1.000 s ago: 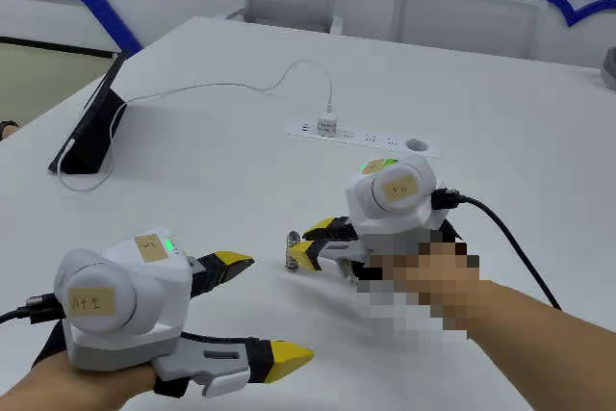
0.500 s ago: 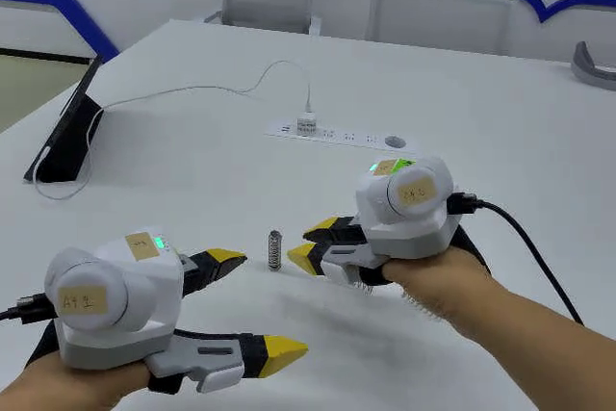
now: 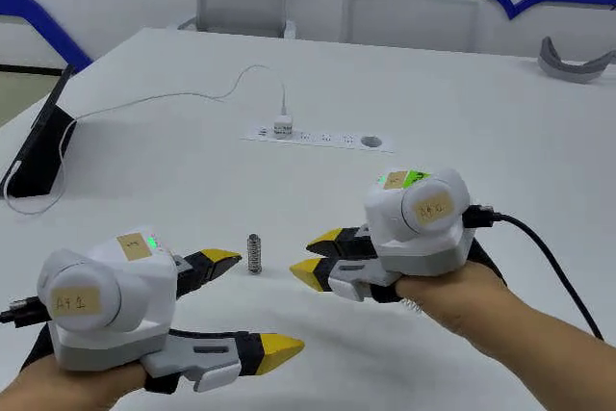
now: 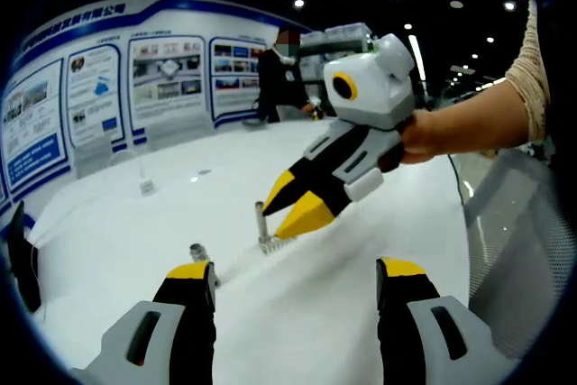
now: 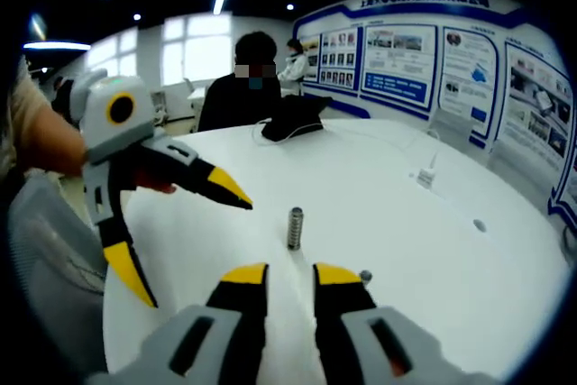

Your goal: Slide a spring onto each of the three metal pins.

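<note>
On the white table [image 3: 462, 93], left tool [image 3: 252, 303] gapes, right tool [image 3: 306, 257] barely parts, a seemingly sprung pin [image 3: 254, 253] between.

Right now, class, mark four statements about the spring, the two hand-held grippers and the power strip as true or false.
1. The spring stands upright on the table between the two hand-held grippers. True.
2. The left hand-held gripper is shut on the spring. False: its jaws are wide open and empty.
3. A charger is plugged into the power strip. True.
4. The right hand-held gripper grips the spring. False: it holds nothing, and the spring stands apart.
</note>
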### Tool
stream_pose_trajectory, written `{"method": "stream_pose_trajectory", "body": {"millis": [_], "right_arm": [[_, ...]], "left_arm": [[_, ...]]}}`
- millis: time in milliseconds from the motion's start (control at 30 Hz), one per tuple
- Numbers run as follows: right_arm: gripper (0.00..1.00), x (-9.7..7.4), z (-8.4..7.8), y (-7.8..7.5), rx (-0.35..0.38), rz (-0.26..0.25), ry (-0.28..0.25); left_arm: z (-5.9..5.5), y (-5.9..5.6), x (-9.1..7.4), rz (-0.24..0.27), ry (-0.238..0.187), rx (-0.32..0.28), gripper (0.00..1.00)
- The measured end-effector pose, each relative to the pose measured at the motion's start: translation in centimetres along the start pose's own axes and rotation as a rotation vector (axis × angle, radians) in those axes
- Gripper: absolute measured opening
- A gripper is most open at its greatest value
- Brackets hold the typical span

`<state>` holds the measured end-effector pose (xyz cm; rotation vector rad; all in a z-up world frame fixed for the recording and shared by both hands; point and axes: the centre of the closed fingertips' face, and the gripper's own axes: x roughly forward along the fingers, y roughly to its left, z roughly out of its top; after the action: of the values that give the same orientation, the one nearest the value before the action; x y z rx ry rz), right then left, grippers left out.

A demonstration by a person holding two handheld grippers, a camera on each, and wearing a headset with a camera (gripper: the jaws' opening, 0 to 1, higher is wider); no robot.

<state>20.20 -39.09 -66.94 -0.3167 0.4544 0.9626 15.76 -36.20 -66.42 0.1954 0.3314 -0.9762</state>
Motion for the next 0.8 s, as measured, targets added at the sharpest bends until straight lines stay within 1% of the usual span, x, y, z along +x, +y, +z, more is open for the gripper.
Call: {"method": "stream_pose_trajectory", "body": {"millis": [233,333,433,600,800], "right_arm": [[0.2,-1.1,-1.7,-0.6,0.02,-0.023,0.018],[0.2,-1.5,-2.6,-1.1,0.029,-0.037,0.032],[0.2,-1.8,-3.1,-1.4,0.033,-0.047,0.041],[0.21,-2.1,-3.7,-2.1,0.045,-0.066,0.051],[0.21,-2.2,-3.7,-2.7,0.041,-0.081,0.058]], "left_arm": [[0.0,-0.4,0.6,-0.019,0.006,0.006,0.74],[0.2,-0.6,0.9,-0.028,0.008,0.012,0.74],[0.3,-0.8,1.1,-0.036,0.008,0.015,0.74],[0.3,-1.0,1.4,-0.046,0.014,0.021,0.74],[0.4,-1.2,1.6,-0.054,0.017,0.024,0.74]]}}
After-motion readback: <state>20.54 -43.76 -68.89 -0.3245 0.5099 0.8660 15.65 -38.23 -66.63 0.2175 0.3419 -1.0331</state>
